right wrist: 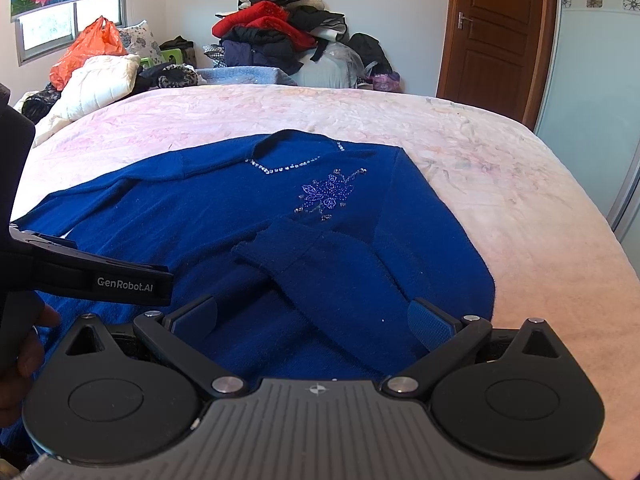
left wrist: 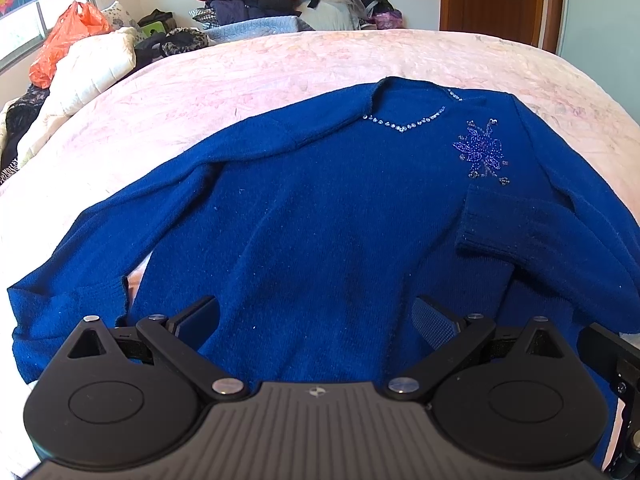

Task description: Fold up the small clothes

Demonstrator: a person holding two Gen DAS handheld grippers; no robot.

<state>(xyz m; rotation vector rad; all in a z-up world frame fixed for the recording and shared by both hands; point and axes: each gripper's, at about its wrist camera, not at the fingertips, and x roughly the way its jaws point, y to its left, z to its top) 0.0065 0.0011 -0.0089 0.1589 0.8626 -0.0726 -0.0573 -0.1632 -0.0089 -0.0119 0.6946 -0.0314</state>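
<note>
While both grippers hang just above its lower edge, a royal blue sweater point(left wrist: 320, 216) lies front-up on the bed point(left wrist: 280, 64), spread across a pale pink, softly crinkled bedspread. Its knit is fine and slightly fuzzy, flecked with pale lint, with a row of small clear beads point(left wrist: 404, 123) tracing the rounded neckline and a beaded flower motif point(left wrist: 482, 152) in violet and silver on the chest. One sleeve point(right wrist: 320, 264) is folded inward across the body, its ribbed cuff lying just below the flower; the other sleeve point(left wrist: 80, 280) stretches out sideways, flat on the bedspread, with its ribbed cuff end partly cut off by the gripper body in the left wrist view. The left gripper point(left wrist: 316, 316) has its fingers spread wide, holding nothing, their textured blue pads point(left wrist: 434, 322) facing each other over the sweater's hem area. The right gripper point(right wrist: 314, 316) is likewise spread wide and empty, above the folded sleeve's upper part. The hem itself is hidden beneath the black gripper bodies in both views. Seen from the right wrist, the left gripper's black housing bearing white lettering enters from the left edge, with part of a hand point(right wrist: 24, 344) in shadow behind it. Beyond the bed, a heap of red, black and grey clothes point(right wrist: 280, 36), an orange plastic bag point(right wrist: 86, 50), a quilted white duvet point(right wrist: 100, 84) and a brown wooden door point(right wrist: 496, 32) are visible.
</note>
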